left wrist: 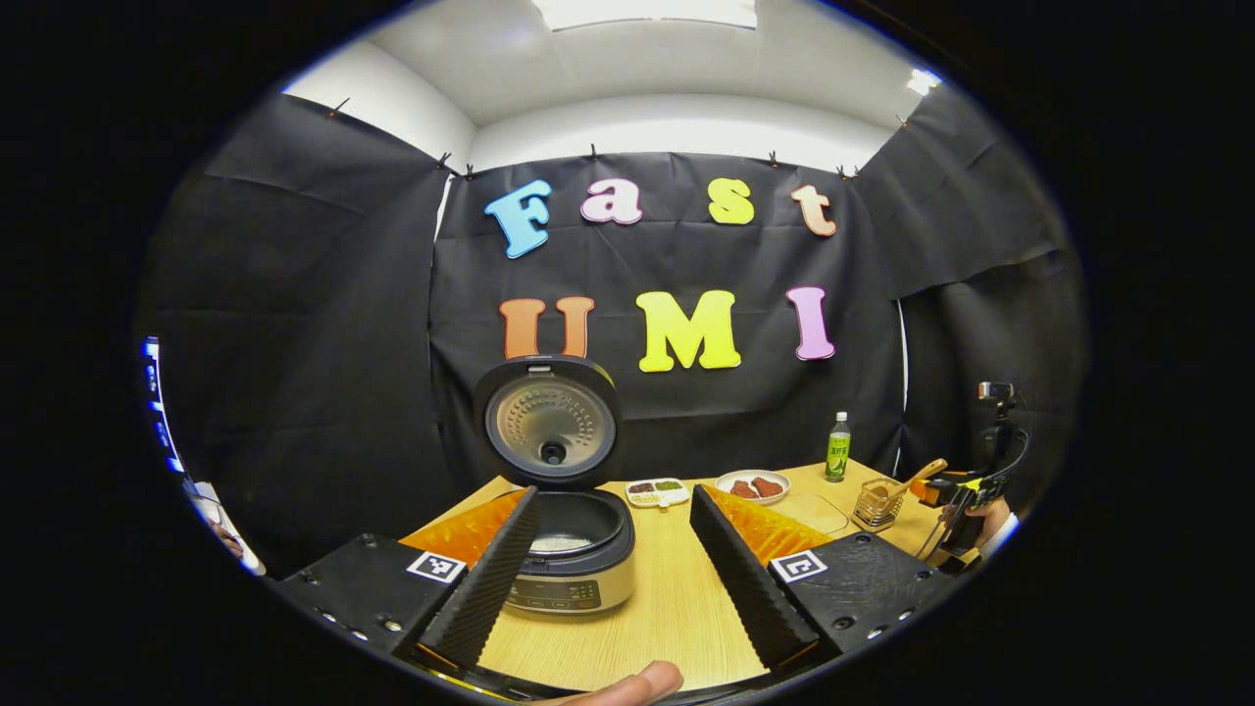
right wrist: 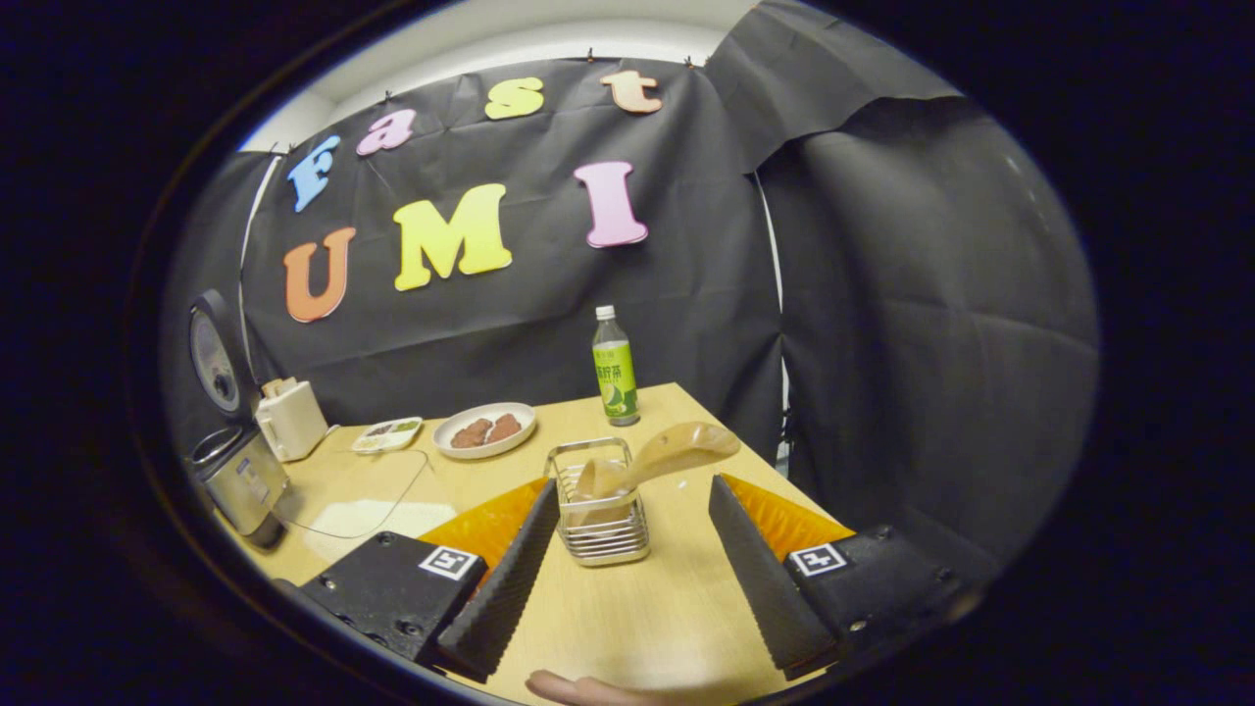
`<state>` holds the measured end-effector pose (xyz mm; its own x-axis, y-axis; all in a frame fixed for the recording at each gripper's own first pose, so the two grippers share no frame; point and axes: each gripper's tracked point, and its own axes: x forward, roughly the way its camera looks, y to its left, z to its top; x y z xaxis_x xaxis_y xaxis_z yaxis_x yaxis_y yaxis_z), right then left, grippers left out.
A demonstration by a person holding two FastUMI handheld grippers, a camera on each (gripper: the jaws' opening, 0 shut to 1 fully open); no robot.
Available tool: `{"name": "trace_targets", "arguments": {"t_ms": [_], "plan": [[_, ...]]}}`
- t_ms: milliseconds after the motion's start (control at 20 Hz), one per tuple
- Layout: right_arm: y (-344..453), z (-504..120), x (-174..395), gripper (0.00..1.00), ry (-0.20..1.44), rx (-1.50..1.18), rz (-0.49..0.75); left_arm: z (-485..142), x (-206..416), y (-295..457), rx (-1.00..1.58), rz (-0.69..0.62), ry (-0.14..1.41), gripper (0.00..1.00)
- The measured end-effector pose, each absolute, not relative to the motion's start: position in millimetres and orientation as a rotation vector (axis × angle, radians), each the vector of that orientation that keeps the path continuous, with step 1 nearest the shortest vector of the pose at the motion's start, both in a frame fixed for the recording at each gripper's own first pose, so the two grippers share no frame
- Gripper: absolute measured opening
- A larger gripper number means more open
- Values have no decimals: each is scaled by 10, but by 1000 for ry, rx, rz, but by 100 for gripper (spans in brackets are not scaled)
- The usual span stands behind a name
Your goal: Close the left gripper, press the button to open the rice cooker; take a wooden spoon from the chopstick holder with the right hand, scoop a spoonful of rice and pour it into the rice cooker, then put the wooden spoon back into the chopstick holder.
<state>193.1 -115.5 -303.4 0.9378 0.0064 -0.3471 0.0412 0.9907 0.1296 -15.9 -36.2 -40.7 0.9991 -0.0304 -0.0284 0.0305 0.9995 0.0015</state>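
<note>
The cooker [left wrist: 574, 549] stands on the desk [left wrist: 667, 608] with its lid [left wrist: 549, 422] up, some rice in the pot. The left gripper [left wrist: 613, 569] hovers before it, fingers apart and empty. Far right, the spoon [right wrist: 667, 453] leans in the wire holder [right wrist: 600, 515]; the right gripper [right wrist: 627, 559] faces it, fingers spread, touching nothing. A bottle [right wrist: 615, 365] and a plate [right wrist: 485, 429] sit behind.

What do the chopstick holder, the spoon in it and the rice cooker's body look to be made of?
Chopstick holder: shiny metal wire, judging by its glinting open bars. Spoon: pale matte wood, apparently. Rice cooker body: brushed metal or metallic-finish plastic; the look leaves it open.
</note>
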Motion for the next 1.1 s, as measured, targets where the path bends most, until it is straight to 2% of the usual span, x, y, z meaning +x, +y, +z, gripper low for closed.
{"name": "trace_targets", "arguments": {"t_ms": [50, 150, 350, 400, 500, 550, 600, 700, 750, 1050, 1100], "plan": [[-1153, -3104, 2010, 100, 360, 141, -16, -420, -155, -373, 3, -32, 31, 98], [-1174, -3187, 2195, 100, 359, 155, -30, -471, -154, -416, 4, -43, 42, 98], [-1252, -3126, 2443, 89, 295, 174, -39, -505, -126, -337, 21, -28, 47, 97], [-1240, -3031, 2483, 95, 256, 172, -22, -519, -124, -338, 19, -29, 48, 97], [-1109, -2952, 2548, 86, 219, 165, 52, -553, -121, -333, 13, -31, 55, 97], [-1013, -2965, 2573, 68, 232, 186, 104, -574, -110, -335, 10, -31, 57, 97], [-946, -2976, 2579, 61, 255, 193, 130, -583, -109, -323, 7, -30, 59, 97], [-970, -2970, 2654, 28, 270, 167, 115, -600, -113, -324, 0, -33, 63, 97], [-914, -2912, 2627, 29, 273, 156, 130, -611, -124, -322, -2, -34, 67, 97], [-763, -2481, 2602, 20, 194, 77, 108, -604, -210, -227, 11, -28, 62, 97], [-727, -2378, 2588, 22, 180, 67, 111, -605, -227, -209, 12, -29, 63, 97]]}}
